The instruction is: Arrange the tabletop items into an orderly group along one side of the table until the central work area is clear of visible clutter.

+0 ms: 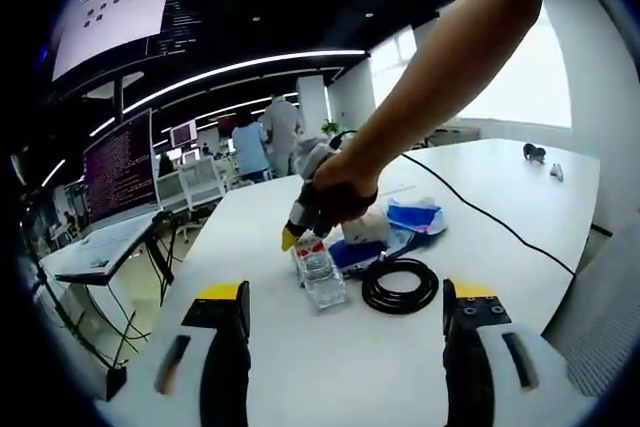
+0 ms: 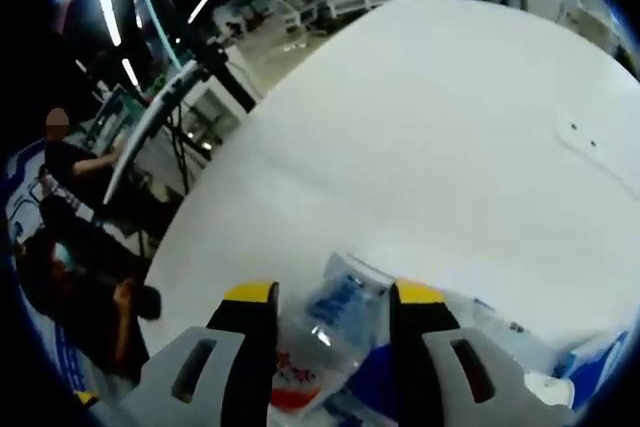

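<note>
Jaws of our right gripper (image 2: 325,322) are clamped on a clear plastic bottle (image 2: 322,337) beside the cable coil (image 1: 400,285) and blue packets (image 1: 415,215); left gripper (image 1: 345,317) waits near, jaws apart. We should keep the squeeze gentle and carry it low across the tabletop (image 1: 500,187) to one side.

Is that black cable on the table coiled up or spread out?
Coiled up. The black cable lies in a neat ring on the white table, beside the clear plastic box.

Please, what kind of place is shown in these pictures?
Probably an open-plan office or lab: a large white table, a dark monitor full of text, and long ceiling strip lights.
</note>
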{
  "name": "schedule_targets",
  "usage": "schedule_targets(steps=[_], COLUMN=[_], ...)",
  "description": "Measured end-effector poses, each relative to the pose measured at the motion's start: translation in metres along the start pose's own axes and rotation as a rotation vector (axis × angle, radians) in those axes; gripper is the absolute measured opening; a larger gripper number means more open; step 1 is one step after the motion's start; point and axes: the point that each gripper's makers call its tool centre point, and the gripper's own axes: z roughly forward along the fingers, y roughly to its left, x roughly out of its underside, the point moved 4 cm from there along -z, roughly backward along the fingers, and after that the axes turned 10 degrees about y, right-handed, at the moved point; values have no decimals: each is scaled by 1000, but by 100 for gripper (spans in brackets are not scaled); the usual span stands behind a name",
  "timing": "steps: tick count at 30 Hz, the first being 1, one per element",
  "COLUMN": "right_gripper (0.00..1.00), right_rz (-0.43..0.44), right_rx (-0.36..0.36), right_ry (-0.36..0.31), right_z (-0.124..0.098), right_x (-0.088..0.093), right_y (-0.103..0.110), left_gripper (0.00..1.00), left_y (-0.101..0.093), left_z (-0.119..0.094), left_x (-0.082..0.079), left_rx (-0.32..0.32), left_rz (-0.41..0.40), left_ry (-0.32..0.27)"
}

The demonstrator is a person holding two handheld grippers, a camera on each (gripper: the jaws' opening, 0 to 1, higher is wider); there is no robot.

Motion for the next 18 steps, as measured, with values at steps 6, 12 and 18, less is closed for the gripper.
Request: schedule_targets(steps=[6,12,18], right_gripper=[41,40,39], right_rz=[16,31,29], right_rx=[3,12,16], right_ry=[9,20,32], right_z=[1,2,2], right_x=[-1,-2,-3], right_y=[0,0,0], left_gripper=[77,77,77], left_y=[2,2,1], left_z=[-1,-1,-1], left_x=[-1,-1,-1], left_rx=[-8,-6,-3], left_rz=[-4,-1,-3], left_ry=[-10,-13,-16])
